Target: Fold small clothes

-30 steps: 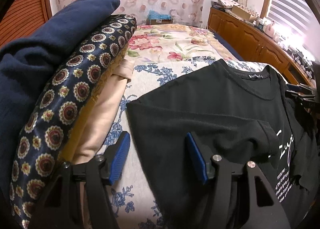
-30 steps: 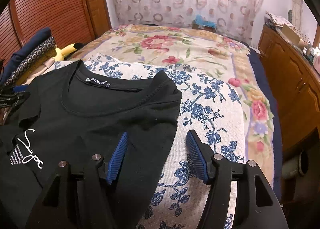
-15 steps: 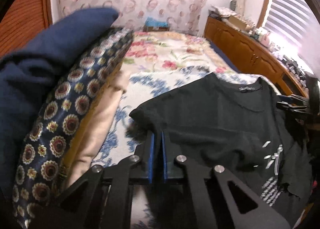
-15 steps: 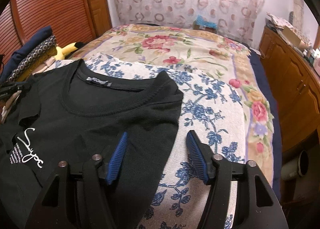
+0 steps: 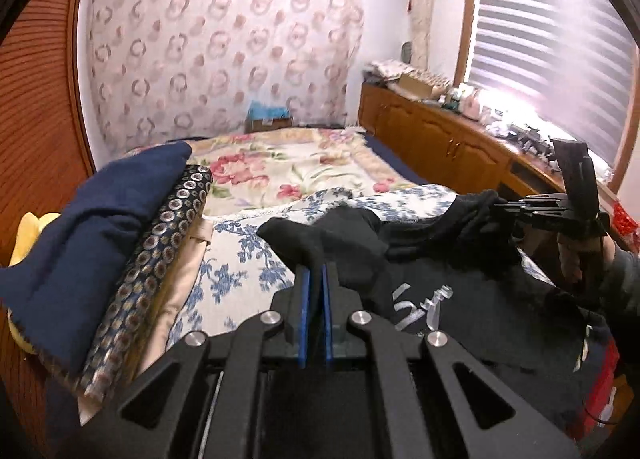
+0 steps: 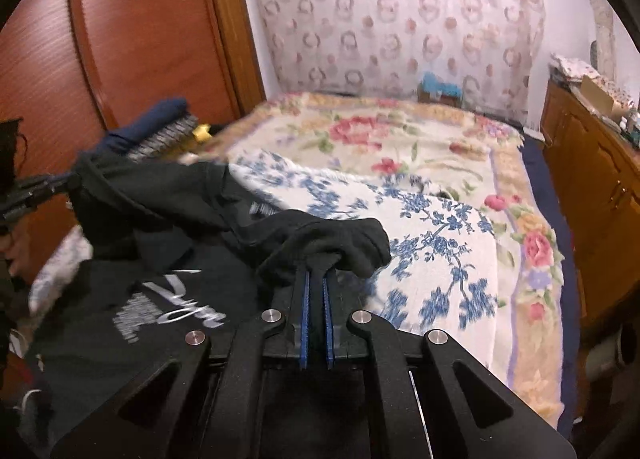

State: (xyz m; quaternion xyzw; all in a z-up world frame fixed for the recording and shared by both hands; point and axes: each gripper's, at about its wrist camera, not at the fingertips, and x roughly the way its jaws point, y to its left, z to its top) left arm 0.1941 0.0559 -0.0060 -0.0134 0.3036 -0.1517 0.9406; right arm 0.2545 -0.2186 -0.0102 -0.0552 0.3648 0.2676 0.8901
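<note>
Black shirt (image 5: 472, 299) lifted off floral bedspread (image 5: 280, 163); both tools clamp it.

Folded pile (image 5: 120, 227) left; bedspread (image 6: 432, 147) open.

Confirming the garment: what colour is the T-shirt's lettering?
White on the black T-shirt, clearest in the right wrist view.

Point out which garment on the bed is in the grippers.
The black T-shirt with white lettering; the navy and patterned pieces lie stacked, untouched.
</note>
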